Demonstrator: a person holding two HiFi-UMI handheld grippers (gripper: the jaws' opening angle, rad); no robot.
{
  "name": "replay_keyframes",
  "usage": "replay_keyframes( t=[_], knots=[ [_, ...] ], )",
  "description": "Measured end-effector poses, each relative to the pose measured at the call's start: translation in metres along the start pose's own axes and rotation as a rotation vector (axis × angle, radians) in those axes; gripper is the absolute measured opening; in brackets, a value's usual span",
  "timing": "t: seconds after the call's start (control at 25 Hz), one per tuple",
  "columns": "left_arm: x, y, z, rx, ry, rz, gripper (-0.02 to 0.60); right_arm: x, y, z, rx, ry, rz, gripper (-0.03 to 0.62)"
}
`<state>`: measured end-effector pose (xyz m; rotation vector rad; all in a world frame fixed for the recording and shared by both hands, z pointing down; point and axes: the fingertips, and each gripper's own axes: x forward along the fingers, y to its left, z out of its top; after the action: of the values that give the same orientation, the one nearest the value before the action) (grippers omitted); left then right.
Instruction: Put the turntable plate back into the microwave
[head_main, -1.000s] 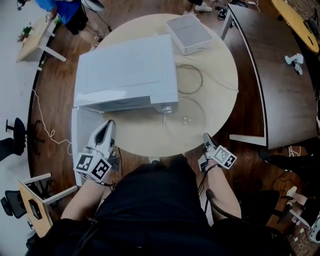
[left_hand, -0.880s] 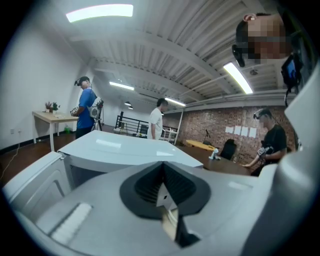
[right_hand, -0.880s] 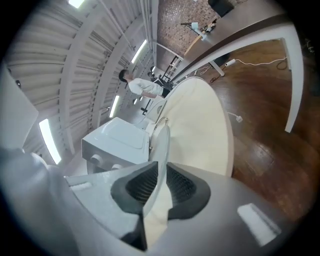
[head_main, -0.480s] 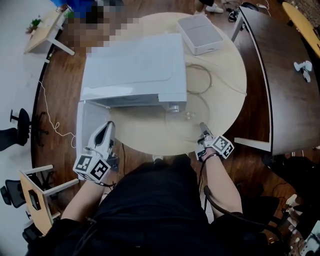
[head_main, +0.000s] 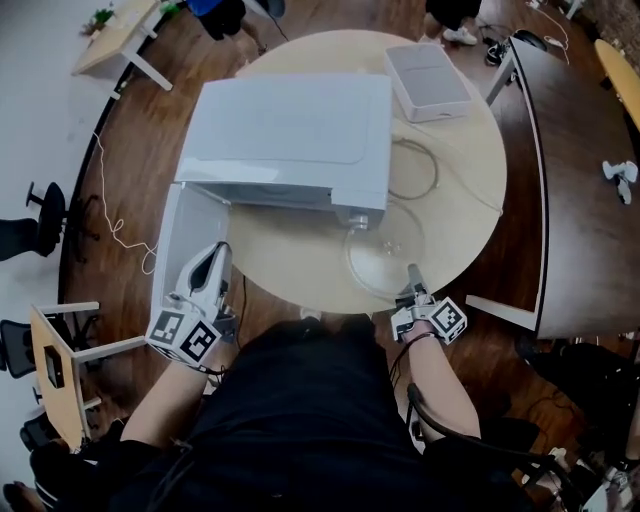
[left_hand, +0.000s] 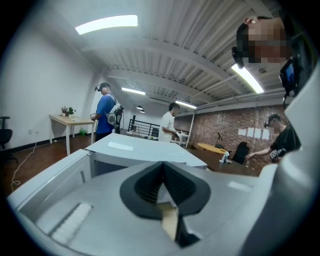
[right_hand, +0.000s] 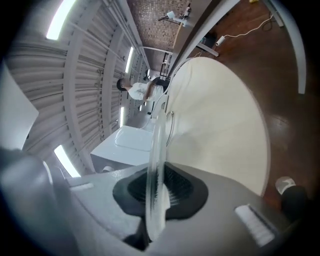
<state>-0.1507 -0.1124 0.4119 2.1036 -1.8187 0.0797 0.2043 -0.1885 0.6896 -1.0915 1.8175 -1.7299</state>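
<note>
The white microwave stands on the round table with its door swung open at the left. The clear glass turntable plate lies in front of its right corner. My right gripper is at the plate's near rim. In the right gripper view the plate runs edge-on between the closing jaws, pressed by the pads. My left gripper hangs by the open door, shut and holding nothing. From the left gripper view the microwave lies just ahead.
A white box sits at the table's far side, and a thin cable loop lies right of the microwave. A dark desk curves along the right. A small wooden stand is at lower left. People stand in the background.
My right gripper has reached forward to the plate's near rim and closed on it. The left gripper has hardly shifted beside the open door.
</note>
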Motion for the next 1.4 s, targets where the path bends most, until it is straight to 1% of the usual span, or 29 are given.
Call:
replay_keyframes(
  t=[0.12, 0.2, 0.32, 0.48, 0.52, 0.64, 0.72, 0.84, 0.88, 0.96, 1.04, 1.16, 1.24, 1.32, 1.4],
  knots=[
    [-0.002, -0.005, -0.008, -0.001, 0.005, -0.008, 0.006, -0.016, -0.003, 0.006, -0.075, 0.026, -0.033, 0.021],
    [0.0, -0.005, -0.016, 0.003, 0.014, -0.037, 0.006, -0.026, -0.003, 0.003, -0.084, 0.023, -0.019, 0.021],
    [0.003, -0.005, -0.023, 0.023, 0.031, -0.111, 0.006, -0.044, -0.002, -0.012, -0.063, -0.026, 0.015, 0.023],
    [0.015, -0.016, -0.015, 0.046, 0.025, -0.228, 0.006, -0.069, -0.006, -0.022, -0.051, -0.104, -0.038, 0.028],
    [0.014, -0.016, -0.012, 0.051, 0.025, -0.258, 0.006, -0.073, -0.003, -0.028, -0.034, -0.129, -0.037, 0.028],
    [0.003, -0.01, -0.002, 0.056, 0.015, -0.33, 0.006, -0.083, 0.013, -0.054, 0.007, -0.194, 0.002, 0.028],
    [-0.008, -0.003, 0.003, 0.034, 0.001, -0.36, 0.006, -0.086, 0.025, -0.075, 0.011, -0.217, 0.023, 0.028],
    [-0.028, 0.006, 0.015, -0.023, -0.033, -0.388, 0.006, -0.081, 0.044, -0.109, 0.03, -0.223, 0.052, 0.028],
    [-0.034, 0.007, 0.02, -0.024, -0.049, -0.402, 0.007, -0.078, 0.05, -0.119, 0.039, -0.22, 0.064, 0.028],
    [-0.044, 0.009, 0.03, 0.001, -0.08, -0.433, 0.006, -0.068, 0.063, -0.135, 0.058, -0.21, 0.088, 0.029],
    [-0.051, 0.017, 0.037, 0.018, -0.098, -0.446, 0.006, -0.054, 0.074, -0.15, 0.073, -0.199, 0.11, 0.029],
    [-0.07, 0.038, 0.045, -0.031, -0.107, -0.435, 0.006, -0.034, 0.085, -0.173, 0.083, -0.174, 0.12, 0.029],
    [-0.085, 0.052, 0.055, -0.039, -0.129, -0.422, 0.008, -0.016, 0.094, -0.184, 0.078, -0.153, 0.134, 0.029],
    [-0.098, 0.07, 0.062, -0.031, -0.151, -0.392, 0.006, 0.007, 0.105, -0.191, 0.073, -0.13, 0.152, 0.029],
    [-0.11, 0.091, 0.066, -0.032, -0.163, -0.341, 0.007, 0.033, 0.114, -0.194, 0.059, -0.104, 0.169, 0.029]
  ],
)
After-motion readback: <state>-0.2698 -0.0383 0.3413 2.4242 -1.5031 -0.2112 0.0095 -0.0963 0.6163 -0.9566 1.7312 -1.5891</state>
